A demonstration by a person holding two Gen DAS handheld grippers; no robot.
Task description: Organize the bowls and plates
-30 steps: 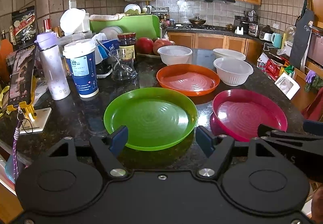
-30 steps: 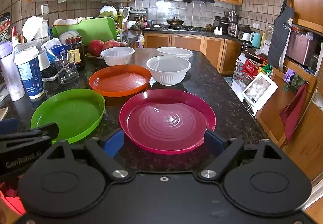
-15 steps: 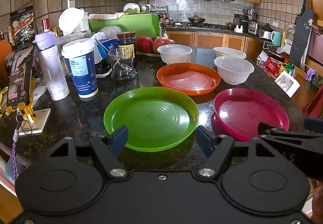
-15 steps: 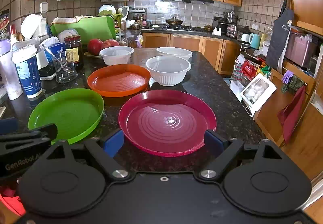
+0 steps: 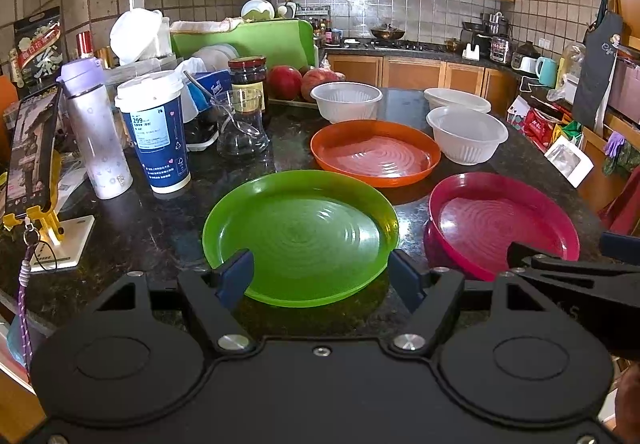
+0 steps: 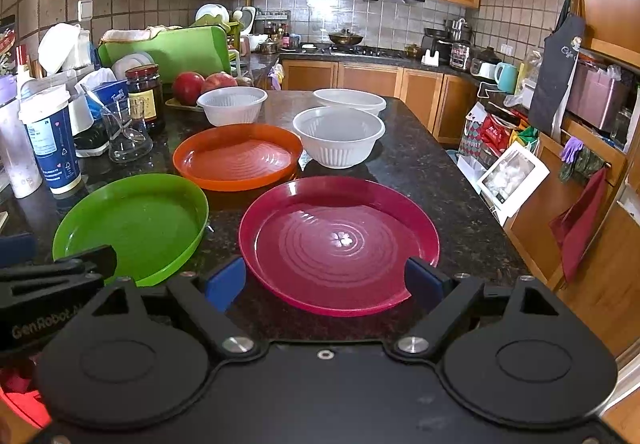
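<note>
A green plate (image 5: 300, 236) lies on the dark counter right in front of my open left gripper (image 5: 320, 276); it also shows in the right wrist view (image 6: 132, 224). A magenta plate (image 6: 340, 244) lies before my open right gripper (image 6: 326, 280), its near rim between the fingers; it shows in the left wrist view (image 5: 504, 220). An orange plate (image 5: 376, 152) lies behind them. Three white bowls stand further back: one left (image 5: 346, 100), one right (image 5: 466, 134), one far right (image 5: 456, 98). Both grippers hold nothing.
A paper cup (image 5: 154, 132), a lilac bottle (image 5: 94, 132), a glass flask (image 5: 242, 124), a jar (image 5: 248, 78) and a phone on a stand (image 5: 30, 156) crowd the left side. Apples (image 5: 284, 82) and a green dish rack (image 5: 248, 40) stand behind. The counter edge drops off at right (image 6: 480, 204).
Both grippers have edged slightly forward and lower toward their plates. Nothing was gripped or moved.
</note>
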